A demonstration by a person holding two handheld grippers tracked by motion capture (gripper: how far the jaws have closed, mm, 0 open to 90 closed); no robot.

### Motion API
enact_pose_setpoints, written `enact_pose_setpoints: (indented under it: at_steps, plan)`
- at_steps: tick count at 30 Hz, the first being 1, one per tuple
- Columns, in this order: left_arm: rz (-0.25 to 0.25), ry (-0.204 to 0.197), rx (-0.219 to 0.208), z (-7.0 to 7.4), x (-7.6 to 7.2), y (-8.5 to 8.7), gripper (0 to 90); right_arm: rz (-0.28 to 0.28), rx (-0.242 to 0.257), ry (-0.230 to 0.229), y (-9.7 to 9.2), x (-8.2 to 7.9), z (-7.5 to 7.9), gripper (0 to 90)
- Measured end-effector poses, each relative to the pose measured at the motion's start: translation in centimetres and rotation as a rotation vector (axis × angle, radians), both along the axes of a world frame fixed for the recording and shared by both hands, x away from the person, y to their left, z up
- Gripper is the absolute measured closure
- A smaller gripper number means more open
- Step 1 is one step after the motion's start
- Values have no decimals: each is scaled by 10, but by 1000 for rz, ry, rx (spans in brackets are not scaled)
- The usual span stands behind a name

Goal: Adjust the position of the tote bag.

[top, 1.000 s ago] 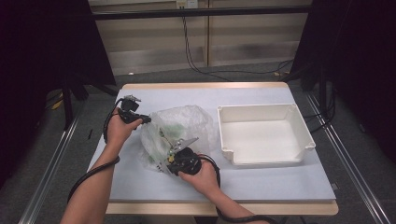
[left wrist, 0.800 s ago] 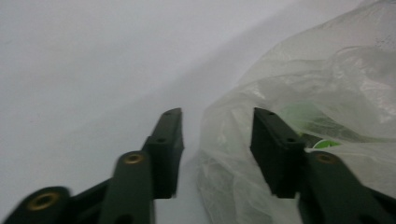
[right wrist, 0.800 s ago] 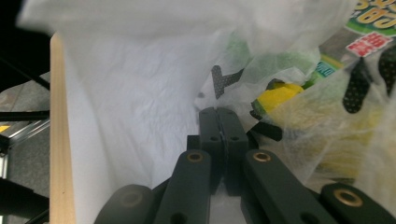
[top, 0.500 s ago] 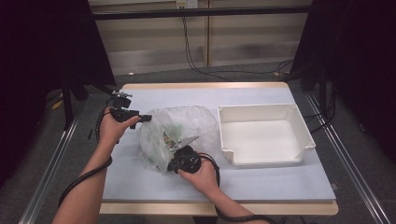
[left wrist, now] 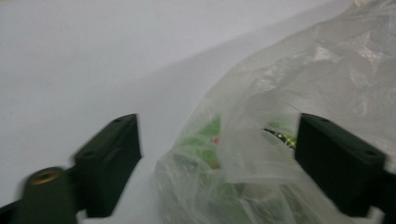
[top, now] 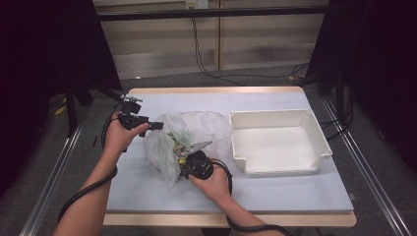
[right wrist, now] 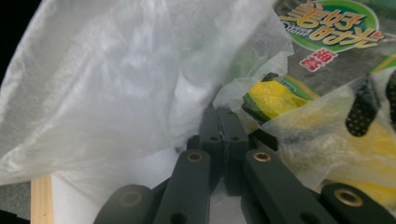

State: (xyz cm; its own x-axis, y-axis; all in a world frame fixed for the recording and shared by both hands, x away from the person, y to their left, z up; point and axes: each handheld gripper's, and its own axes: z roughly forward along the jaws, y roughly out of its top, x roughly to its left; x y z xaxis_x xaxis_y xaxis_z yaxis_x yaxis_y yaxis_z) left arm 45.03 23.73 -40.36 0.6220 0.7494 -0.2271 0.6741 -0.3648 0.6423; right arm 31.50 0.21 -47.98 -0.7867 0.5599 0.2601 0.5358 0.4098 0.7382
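1. Progress, as judged: early stage. The plastic bag [top: 189, 140] lies mid-table, just left of the white bin [top: 278, 142], with the snack packets [top: 178, 143] inside it. The bin is bare, so nothing is unpacked yet.
2. Right gripper [top: 189, 158]: jaws fully closed, pinching the bag's film at its near edge.
3. Left gripper [top: 156, 126]: jaws have just been opening and stand wide apart. The bag's crumpled edge sits between them, pads not pressing on it. It hangs at the bag's left side.
4. Left to do, likely: re-grab the film, spread the mouth, move packets to the bin.
5. Materials: bag is thin translucent film, crinkled, floppy, no set shape. Packets are glossy printed foil, green and yellow, flat pouches. Bin is rigid white plastic, rectangular, with a rolled rim. Table [top: 275, 189] has a matte pale top with a wood edge.
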Motion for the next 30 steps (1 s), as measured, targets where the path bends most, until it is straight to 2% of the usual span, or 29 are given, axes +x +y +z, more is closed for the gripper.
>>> enact_pose_setpoints:
  at_steps: [3,4,5,6,7,10,12,15,17,18,20,22,24,29,30]
  plan:
    - [-36,14,54,-3,4,-1,454,-3,-3,-3,1,-1,1,900]
    - [-41,29,51,-5,5,-2,554,0,1,-7,1,-1,1,900]
    - [-40,38,45,-8,7,-3,613,-2,2,-8,1,-1,1,900]
    - [-48,45,68,-10,8,-4,667,-1,0,-9,1,-1,2,900]
    - [-53,53,81,-12,9,-4,714,0,5,-10,1,-1,2,900]
    - [-53,61,82,-17,13,-4,810,-2,8,-14,-2,0,4,900]
    - [-11,51,71,-18,16,-3,887,3,11,-7,-2,1,3,900]
    - [7,39,87,-21,24,1,900,27,19,8,0,-1,2,900]
    - [2,24,123,-24,31,2,900,34,21,16,1,-3,0,900]
    - [18,15,133,-25,33,2,900,40,20,21,2,-4,-1,900]
    - [20,10,138,-28,38,1,900,47,14,28,2,-6,-3,900]
    - [44,-1,152,-32,42,-1,900,51,23,34,2,-8,-4,900]
    - [41,-7,161,-34,46,-2,900,53,16,32,1,-9,-4,900]
    - [54,-4,185,-39,54,-8,900,63,11,27,1,-15,-2,900]
    - [57,5,179,-39,55,-9,900,65,5,28,1,-16,-1,900]
